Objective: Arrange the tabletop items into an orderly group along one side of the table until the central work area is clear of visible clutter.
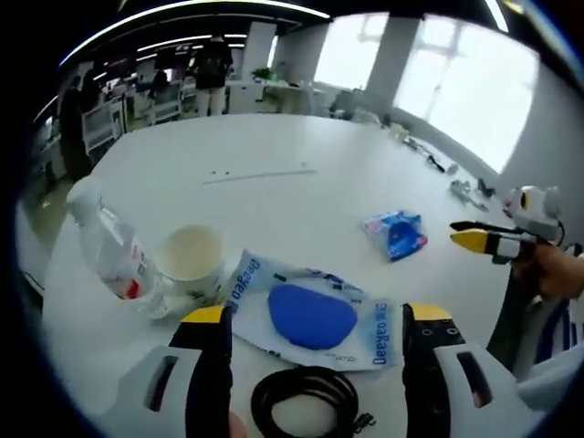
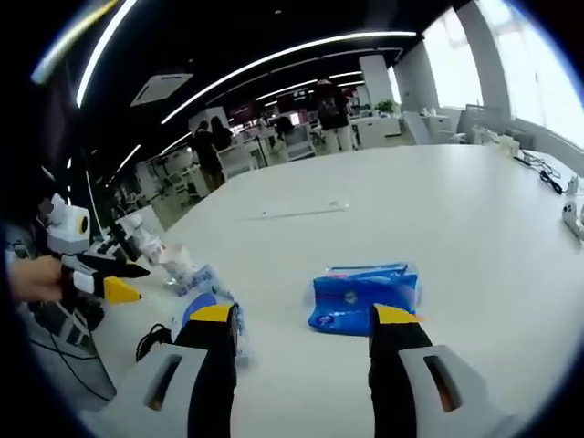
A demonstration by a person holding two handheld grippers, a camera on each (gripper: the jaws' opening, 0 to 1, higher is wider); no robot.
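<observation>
My left tongs [image 1: 316, 321]: jaws wide, over flat blue-and-white wipes packet [image 1: 310, 310].
My right tongs [image 2: 304, 321]: jaws wide, before crinkled blue tissue pack [image 2: 362, 294], white desk [image 2: 438, 210] centre.

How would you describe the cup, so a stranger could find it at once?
On the big white table, look at the near-left cluster of items. The cup stands upright between a clear plastic bottle lying on its side and a flat white-and-blue packet. It alone is an open, cream-coloured round vessel.

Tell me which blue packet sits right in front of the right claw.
The small blue tissue pack, lying alone just beyond the open right claw. The larger Deeyeo wipes packet lies by the cup, before the left claw.
</observation>
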